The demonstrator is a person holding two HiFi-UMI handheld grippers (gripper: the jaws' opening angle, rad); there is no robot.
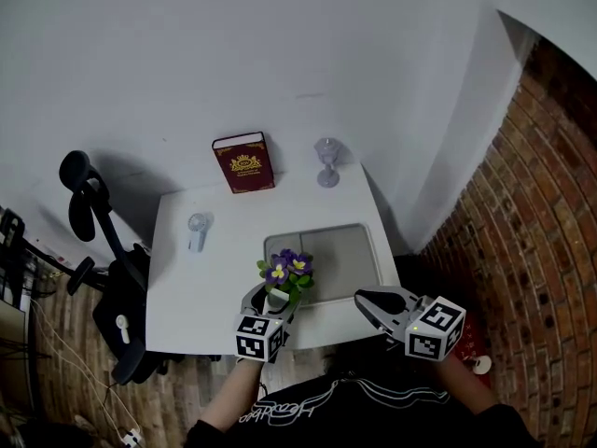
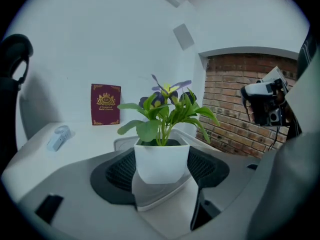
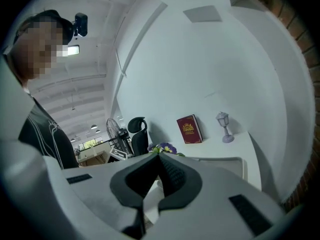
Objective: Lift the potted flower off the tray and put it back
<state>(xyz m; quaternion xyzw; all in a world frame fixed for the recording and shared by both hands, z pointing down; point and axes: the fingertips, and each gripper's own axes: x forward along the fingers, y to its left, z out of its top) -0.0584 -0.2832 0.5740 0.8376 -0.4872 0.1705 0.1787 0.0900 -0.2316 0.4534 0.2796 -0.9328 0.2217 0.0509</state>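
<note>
White pot (image 2: 161, 161), purple flowers (image 1: 287, 265), maroon book (image 1: 244, 162), red brick wall (image 1: 532, 203)

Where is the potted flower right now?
The potted flower is held between the left gripper's jaws at the tray's near left corner, head view.

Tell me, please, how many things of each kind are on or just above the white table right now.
potted flower: 1
grey tray: 1
red book: 1
small lamp ornament: 1
small pale gadget: 1
Total: 5
</note>
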